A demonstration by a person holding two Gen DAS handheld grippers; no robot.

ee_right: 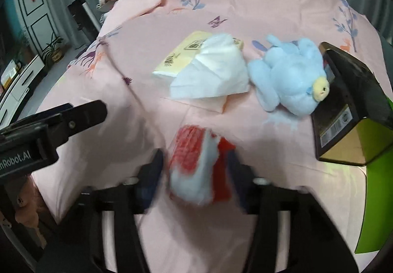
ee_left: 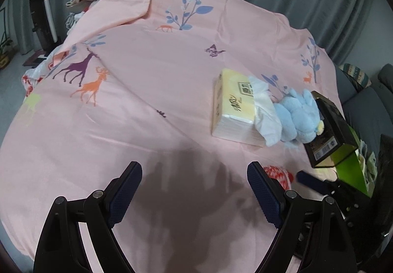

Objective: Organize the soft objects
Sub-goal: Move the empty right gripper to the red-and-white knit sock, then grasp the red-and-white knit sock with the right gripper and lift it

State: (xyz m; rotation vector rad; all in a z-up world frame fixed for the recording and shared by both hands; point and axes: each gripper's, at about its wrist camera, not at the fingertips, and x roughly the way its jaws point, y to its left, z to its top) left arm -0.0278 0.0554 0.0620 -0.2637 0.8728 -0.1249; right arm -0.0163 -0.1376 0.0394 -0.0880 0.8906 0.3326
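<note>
Red-and-white soft bundle [ee_right: 200,167] lies on the pink sheet [ee_right: 172,236] between the right gripper [ee_right: 196,167]'s spread jaws, blurred; the grasp seems in hand, needing closure; the left gripper [ee_left: 194,189] hovers spread, empty

Left gripper [ee_left: 194,187] fingers wide apart, right gripper [ee_right: 196,170] fingers parted

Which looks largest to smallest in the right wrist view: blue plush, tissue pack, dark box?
1. Blue plush and dark box: similar; the box is cut off, so unranked.
2. Tissue pack, partly hidden by tissue.
</note>
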